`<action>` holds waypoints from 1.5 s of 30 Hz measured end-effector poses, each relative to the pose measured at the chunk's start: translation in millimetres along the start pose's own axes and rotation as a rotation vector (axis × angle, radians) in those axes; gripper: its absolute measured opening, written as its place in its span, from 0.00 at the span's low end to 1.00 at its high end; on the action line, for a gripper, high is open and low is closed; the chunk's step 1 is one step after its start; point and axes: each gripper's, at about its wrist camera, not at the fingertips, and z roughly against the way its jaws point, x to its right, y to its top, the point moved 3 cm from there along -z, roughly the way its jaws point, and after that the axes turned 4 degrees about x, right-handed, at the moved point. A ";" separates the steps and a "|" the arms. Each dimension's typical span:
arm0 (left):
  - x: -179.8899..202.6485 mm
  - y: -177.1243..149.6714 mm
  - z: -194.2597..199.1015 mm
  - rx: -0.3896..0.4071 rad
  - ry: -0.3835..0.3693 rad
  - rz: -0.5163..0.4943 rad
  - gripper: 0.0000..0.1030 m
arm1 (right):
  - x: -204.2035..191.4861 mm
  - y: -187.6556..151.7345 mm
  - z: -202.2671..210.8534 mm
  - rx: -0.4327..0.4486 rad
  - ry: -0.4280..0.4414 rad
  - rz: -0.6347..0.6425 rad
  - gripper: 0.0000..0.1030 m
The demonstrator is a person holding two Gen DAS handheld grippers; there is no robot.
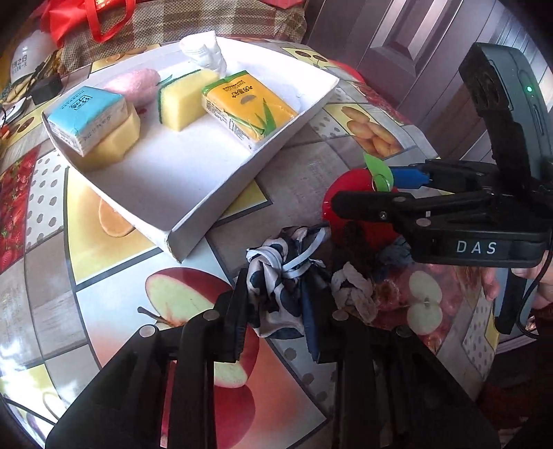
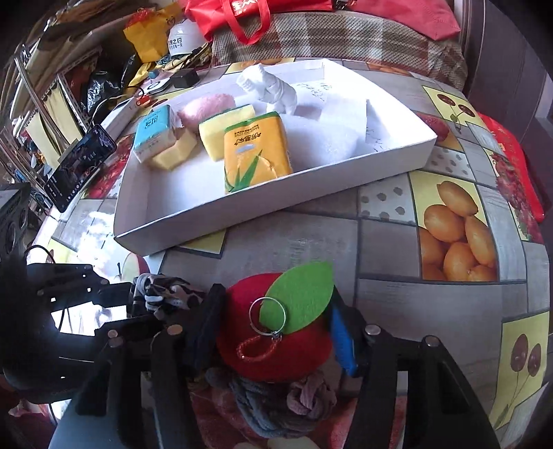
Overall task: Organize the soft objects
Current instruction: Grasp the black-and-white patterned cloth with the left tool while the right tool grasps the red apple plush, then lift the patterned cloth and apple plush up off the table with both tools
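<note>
The tabletop (image 2: 397,235) carries a fruit-print cover with lemons, apples and cherries. Beyond its far edge lies a plaid cushion (image 2: 345,34) with a red bag (image 2: 242,13) on it. At the left stand a phone (image 2: 81,162) with a lit screen, a black adapter (image 2: 185,78) and tangled cables.

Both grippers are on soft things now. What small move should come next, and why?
Probably lift the right gripper and carry the red felt apple toward the white tray: its jaws already flank the apple, and the tray's near part is bare.
</note>
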 end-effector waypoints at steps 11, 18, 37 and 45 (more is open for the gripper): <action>-8.7 0.7 69.7 0.179 0.058 0.040 0.24 | 14.5 26.1 83.5 0.289 0.042 -0.094 0.45; -15.4 8.1 123.2 0.323 0.104 0.086 0.24 | 18.1 35.5 157.0 0.487 0.075 -0.162 0.45; -24.9 -9.3 229.8 0.553 0.259 0.128 0.24 | 32.0 25.0 243.1 0.697 0.082 -0.224 0.45; -44.5 -7.4 321.6 0.741 0.381 0.179 0.24 | 31.4 22.5 258.3 0.742 0.103 -0.227 0.45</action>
